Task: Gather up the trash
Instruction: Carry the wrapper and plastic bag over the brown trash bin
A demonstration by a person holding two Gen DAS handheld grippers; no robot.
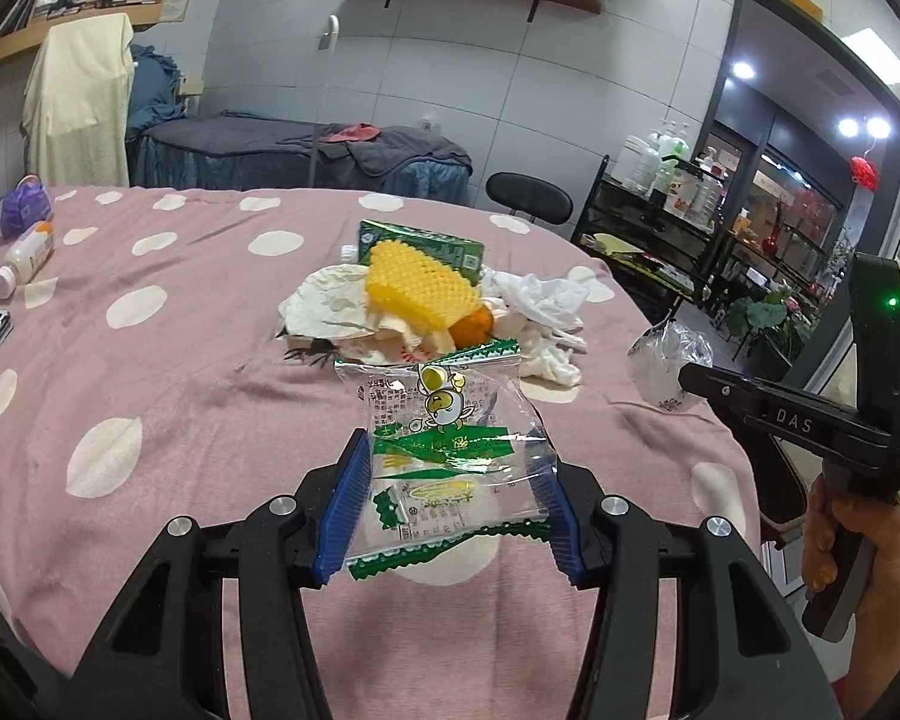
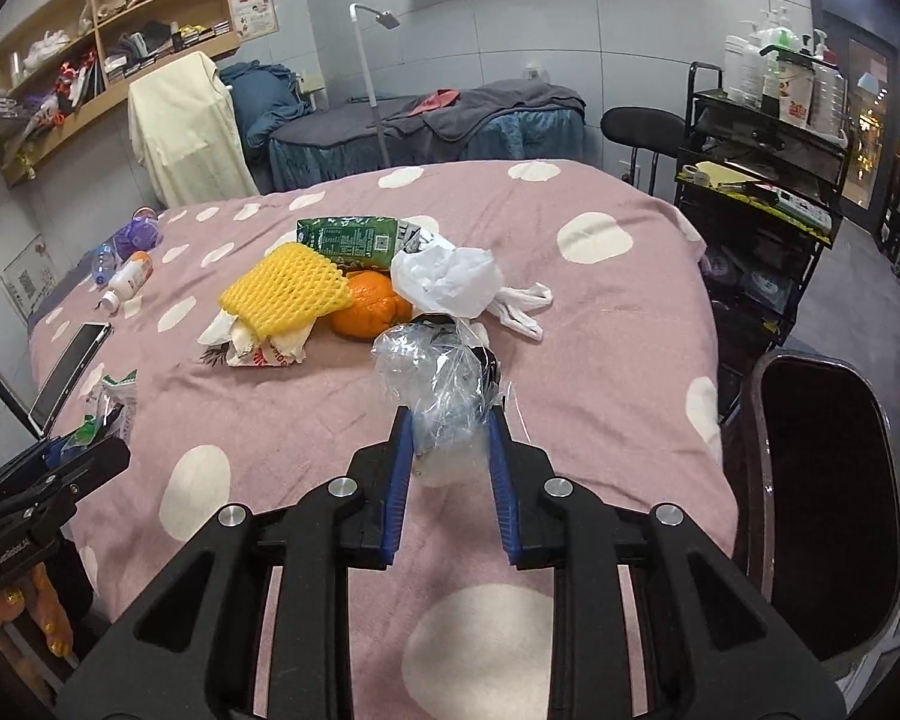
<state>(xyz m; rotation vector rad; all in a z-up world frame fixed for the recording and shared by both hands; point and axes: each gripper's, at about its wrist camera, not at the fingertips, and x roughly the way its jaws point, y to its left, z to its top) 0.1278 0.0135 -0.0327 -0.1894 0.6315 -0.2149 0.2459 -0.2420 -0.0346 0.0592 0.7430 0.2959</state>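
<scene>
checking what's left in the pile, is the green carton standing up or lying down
Lying down: the green carton rests on its long side on the bedspread, behind the yellow foam net.

1. Bed (image 2: pixel 600 324) under pink cover with cream dots.
2. Mid-bed heap: green carton (image 2: pixel 348 238), yellow foam net (image 2: pixel 285 291), orange (image 2: pixel 366 306), white bag (image 2: pixel 450 279), crumpled paper (image 1: pixel 324 306).
3. Left edge: phone (image 2: pixel 69 372), white bottle (image 2: pixel 129 279), purple pouch (image 2: pixel 138 234).

carton (image 2: pixel 354 235) behind orange (image 2: pixel 367 304) on bedspread (image 2: pixel 600 300).
</scene>
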